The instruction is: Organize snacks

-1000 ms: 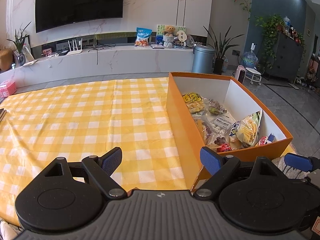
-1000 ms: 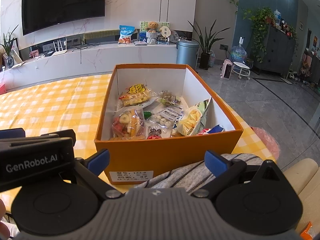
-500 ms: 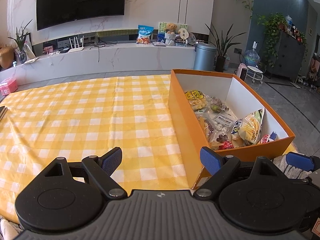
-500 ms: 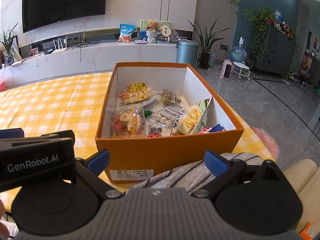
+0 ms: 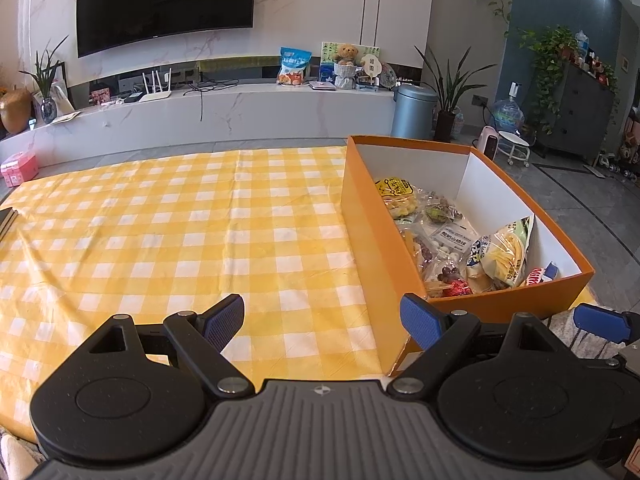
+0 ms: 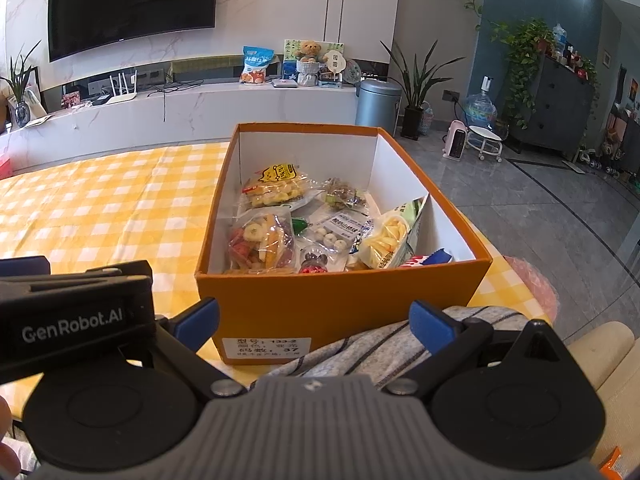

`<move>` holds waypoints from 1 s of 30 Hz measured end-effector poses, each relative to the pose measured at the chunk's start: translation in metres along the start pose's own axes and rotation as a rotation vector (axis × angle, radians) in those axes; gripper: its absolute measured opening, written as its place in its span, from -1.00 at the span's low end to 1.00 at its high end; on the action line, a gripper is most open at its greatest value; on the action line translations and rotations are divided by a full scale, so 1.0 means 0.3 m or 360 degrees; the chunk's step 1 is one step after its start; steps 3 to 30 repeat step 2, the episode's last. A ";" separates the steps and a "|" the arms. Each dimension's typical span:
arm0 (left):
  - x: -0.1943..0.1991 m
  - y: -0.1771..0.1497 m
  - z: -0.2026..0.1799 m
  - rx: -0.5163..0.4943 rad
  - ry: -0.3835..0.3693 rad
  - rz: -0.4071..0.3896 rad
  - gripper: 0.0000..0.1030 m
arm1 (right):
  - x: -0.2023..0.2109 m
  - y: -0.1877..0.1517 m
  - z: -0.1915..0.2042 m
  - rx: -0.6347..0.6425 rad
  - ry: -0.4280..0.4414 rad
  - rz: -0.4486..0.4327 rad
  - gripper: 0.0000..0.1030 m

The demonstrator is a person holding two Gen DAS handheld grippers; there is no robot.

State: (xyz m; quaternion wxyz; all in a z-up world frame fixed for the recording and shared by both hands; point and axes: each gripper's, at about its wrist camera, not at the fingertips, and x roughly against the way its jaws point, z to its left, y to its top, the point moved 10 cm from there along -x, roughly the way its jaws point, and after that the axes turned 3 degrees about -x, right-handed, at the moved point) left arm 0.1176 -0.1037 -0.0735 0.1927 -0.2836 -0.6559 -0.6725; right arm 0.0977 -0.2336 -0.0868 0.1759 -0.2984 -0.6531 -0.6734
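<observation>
yellow-and-white checked tablecloth (image 5: 168, 236) covers the table, wide bare stretch to the left of the box

open orange cardboard box with white inside walls (image 6: 344, 300) sits on the cloth at its right end; white label with printed characters on its near wall. in the left wrist view the same box (image 5: 372, 240) lies ahead and to the right

snack packets all lie inside the box: clear bag of mixed dried fruit rings (image 6: 262, 242) near-left, yellow-topped bag of pale puffs (image 6: 274, 190) behind it, yellow chip bag (image 6: 390, 240) leaning on the right wall, white packet of round white pieces (image 6: 340, 230) in the middle, small greenish packet (image 6: 344, 196) toward the back

left gripper (image 5: 322, 318) held low over the cloth, fingers spread wide, nothing between them; box corner just beyond its right fingertip

right gripper (image 6: 314, 322) fingers spread wide, empty, near wall of box straight ahead between the tips; snacks beyond and above the tips, not touching

grey striped fabric (image 6: 384, 344) under the right finger
</observation>
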 end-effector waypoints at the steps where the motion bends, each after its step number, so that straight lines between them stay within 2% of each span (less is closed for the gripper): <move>1: 0.002 -0.001 0.005 0.0009 0.0009 -0.0008 0.99 | 0.000 0.000 0.001 0.0000 0.0001 0.0000 0.91; 30: 0.004 -0.002 0.011 0.0023 0.0026 -0.0015 0.99 | 0.001 0.001 0.003 -0.0001 0.0003 0.0000 0.91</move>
